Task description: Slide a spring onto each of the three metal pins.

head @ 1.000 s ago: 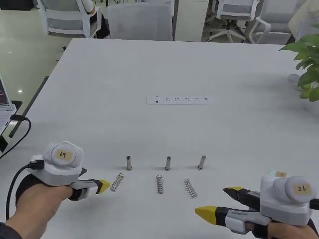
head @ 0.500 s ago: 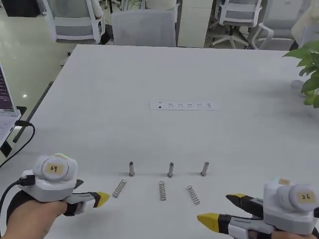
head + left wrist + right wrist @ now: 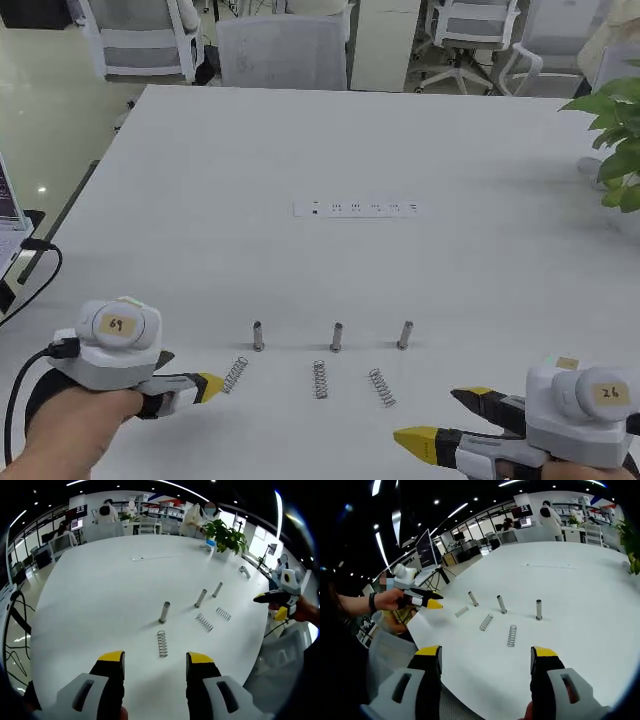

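Note:
Three metal pins stand upright in a row on the white table: left [image 3: 258, 336], middle [image 3: 336, 337] and right [image 3: 405, 334]. In front of each lies a loose spring: left [image 3: 234, 375], middle [image 3: 320, 379], right [image 3: 382, 388]. My left gripper [image 3: 205, 386] is open just left of the left spring, which lies a little beyond its yellow tips in the left gripper view [image 3: 162, 643]. My right gripper [image 3: 440, 418] is open at the near right, empty, with the right spring [image 3: 511, 635] ahead of it.
A white power strip [image 3: 361, 207] lies flat mid-table beyond the pins. A potted plant [image 3: 615, 140] stands at the right edge. Office chairs [image 3: 280, 50] line the far edge. A black cable [image 3: 30, 270] hangs off the left side.

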The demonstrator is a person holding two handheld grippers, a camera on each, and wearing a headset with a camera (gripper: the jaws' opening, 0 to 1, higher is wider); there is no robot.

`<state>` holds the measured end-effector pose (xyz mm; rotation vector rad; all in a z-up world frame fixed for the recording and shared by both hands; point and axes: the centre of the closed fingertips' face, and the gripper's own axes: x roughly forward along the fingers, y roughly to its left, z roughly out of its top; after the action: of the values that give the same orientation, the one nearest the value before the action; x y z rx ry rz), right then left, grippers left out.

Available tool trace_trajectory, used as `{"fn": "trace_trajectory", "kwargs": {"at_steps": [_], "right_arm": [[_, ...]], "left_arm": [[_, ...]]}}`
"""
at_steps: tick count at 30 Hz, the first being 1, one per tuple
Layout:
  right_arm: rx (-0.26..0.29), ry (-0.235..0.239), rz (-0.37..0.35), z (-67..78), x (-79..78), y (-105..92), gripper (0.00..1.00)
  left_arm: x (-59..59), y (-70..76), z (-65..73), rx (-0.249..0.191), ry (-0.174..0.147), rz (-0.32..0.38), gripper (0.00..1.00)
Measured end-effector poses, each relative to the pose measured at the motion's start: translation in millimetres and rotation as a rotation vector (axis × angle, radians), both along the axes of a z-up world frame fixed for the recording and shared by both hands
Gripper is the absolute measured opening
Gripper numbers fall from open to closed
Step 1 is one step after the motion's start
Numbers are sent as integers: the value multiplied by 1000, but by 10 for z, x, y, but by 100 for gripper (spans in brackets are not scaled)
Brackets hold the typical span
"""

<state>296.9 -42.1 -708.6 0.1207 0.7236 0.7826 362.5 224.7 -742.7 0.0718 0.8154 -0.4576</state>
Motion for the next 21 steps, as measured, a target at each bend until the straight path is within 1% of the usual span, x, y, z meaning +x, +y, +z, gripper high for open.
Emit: {"fn": "trace_trajectory", "kwargs": {"at_steps": [8,11,14,21], "right_arm": [[-2,-1,-6,2,9,-21,71],[0,0,-8,-2,7,-17,71],[-3,1,-5,-9,0,-16,71],[-4,3,-10,-13,-8,-45,71]], "left_arm": [[69,-82,-54,-5,16,-3,39],[75,-125,-92,-2,29,-11,37],[106,-143,-156,-9,46,-6,35],[129,-199,-271,4,74,-16,30]]}}
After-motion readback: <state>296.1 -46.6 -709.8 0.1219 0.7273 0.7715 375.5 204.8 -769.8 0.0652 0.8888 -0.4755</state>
